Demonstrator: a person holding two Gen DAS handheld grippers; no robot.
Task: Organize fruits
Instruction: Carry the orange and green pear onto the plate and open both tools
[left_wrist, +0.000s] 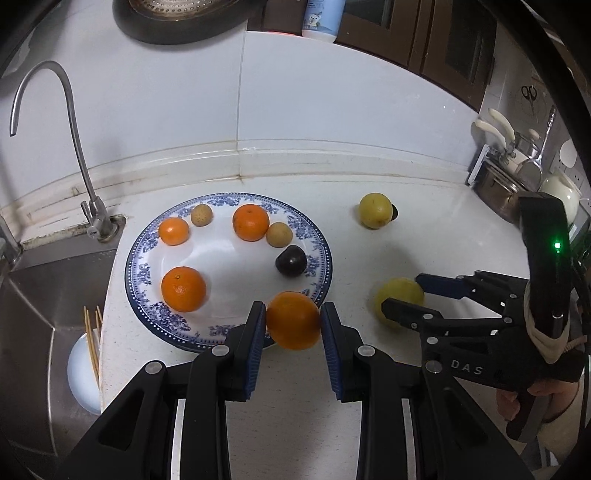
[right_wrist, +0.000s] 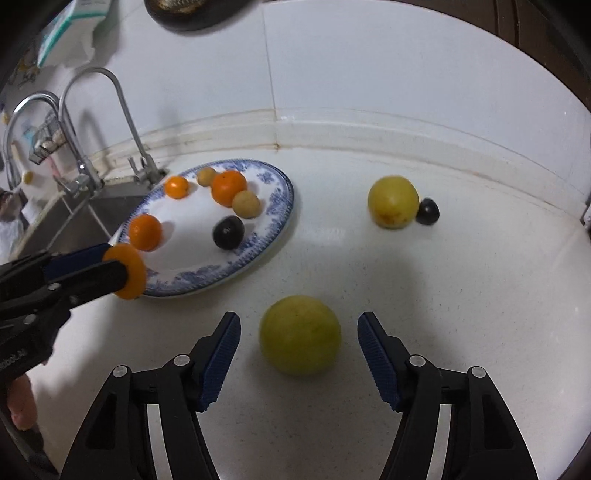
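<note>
Here the left gripper pinches an orange; right gripper fingers gape around a yellow-green fruit.

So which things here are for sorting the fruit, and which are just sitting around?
For the job: held orange, blue-patterned plate, near yellow fruit, far yellow fruit, dark plum, left gripper, right gripper.
Just there: faucet, sink, chopsticks.

Your left claw and right claw look like matt black plastic with ribbed blue pads, and the orange between the left pads has a dull, finely pitted skin. You're over a glossy, faintly speckled white counter; the plate is shiny glazed ceramic, the faucet brushed metal, the wall tiles smooth and glossy.
</note>
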